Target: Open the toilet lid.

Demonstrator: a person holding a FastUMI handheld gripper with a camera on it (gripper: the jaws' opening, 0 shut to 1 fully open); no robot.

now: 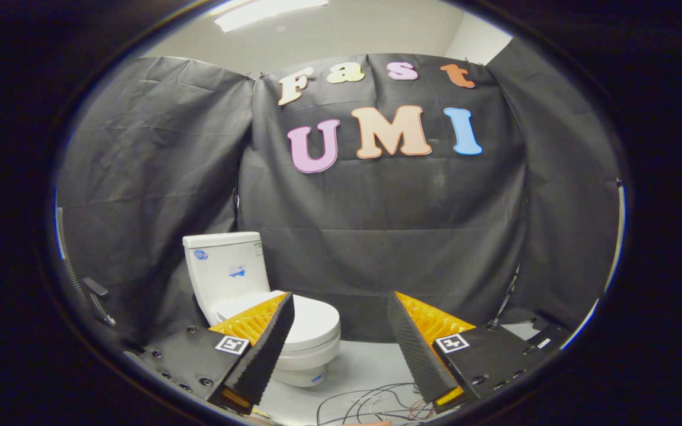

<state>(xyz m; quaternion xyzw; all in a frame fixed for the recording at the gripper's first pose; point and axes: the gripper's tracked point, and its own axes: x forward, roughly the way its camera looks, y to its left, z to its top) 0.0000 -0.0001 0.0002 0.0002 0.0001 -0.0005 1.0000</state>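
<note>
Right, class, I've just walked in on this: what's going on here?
A hand-held gripper is pointed toward a white toilet standing by the booth's black cloth wall. Its fingers are spread open with nothing between them. The toilet lid is down and lies beyond the fingers, partly behind the left one, so no contact has been made. Loose cables lie on the floor between the fingers.

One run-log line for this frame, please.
gripper: open, holding nothing | toilet lid: closed, beyond fingers, untouched | phase: approach
</note>
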